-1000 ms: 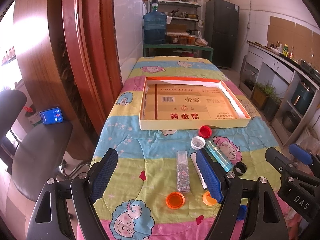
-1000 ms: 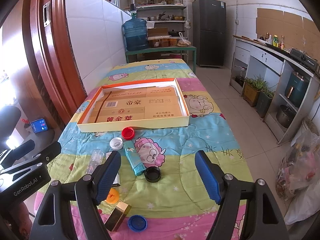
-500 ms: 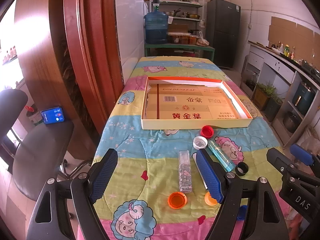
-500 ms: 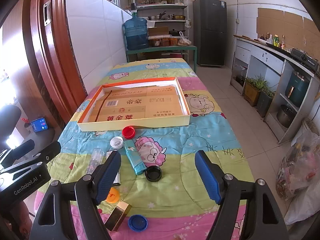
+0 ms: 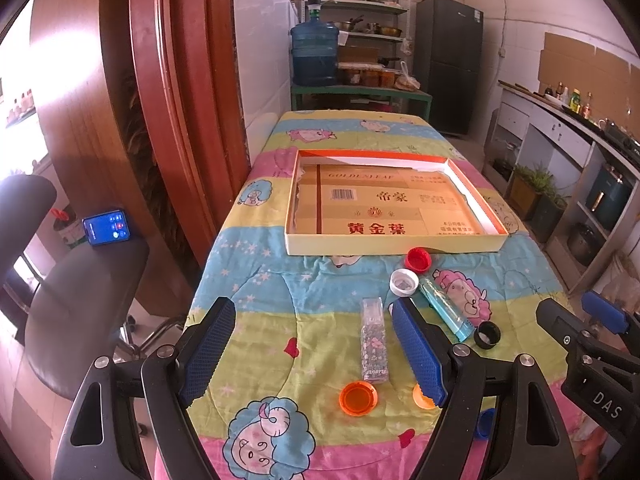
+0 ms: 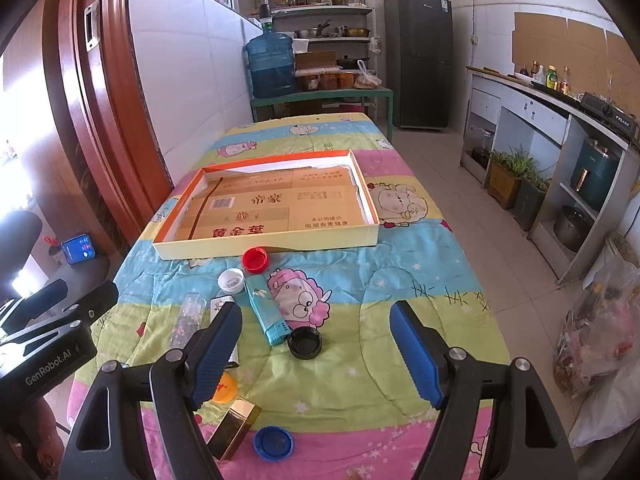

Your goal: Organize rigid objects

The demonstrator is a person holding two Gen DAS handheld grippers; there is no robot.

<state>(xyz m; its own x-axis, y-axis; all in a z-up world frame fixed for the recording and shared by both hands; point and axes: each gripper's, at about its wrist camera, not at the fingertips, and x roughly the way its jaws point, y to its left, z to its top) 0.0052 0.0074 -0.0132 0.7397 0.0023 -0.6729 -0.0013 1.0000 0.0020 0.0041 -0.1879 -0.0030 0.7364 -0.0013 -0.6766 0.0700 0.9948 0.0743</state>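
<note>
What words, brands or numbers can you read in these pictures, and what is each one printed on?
"GOLDEN LEAF", faint, and "黄金葉": cardboard lining the tray
"本公司提示 吸烟有害健康": same cardboard, right wrist view
"DAS": right gripper body, left wrist view
"GenRobot.AI": left gripper body, right wrist view
"TYLZZ", uncertain: stove
Barcode digits, clear box label, phone screen: too small to read.

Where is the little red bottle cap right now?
The red cap lies on the quilt just in front of the shallow box's near wall, with the white cap beside it, nearer the camera.
</note>
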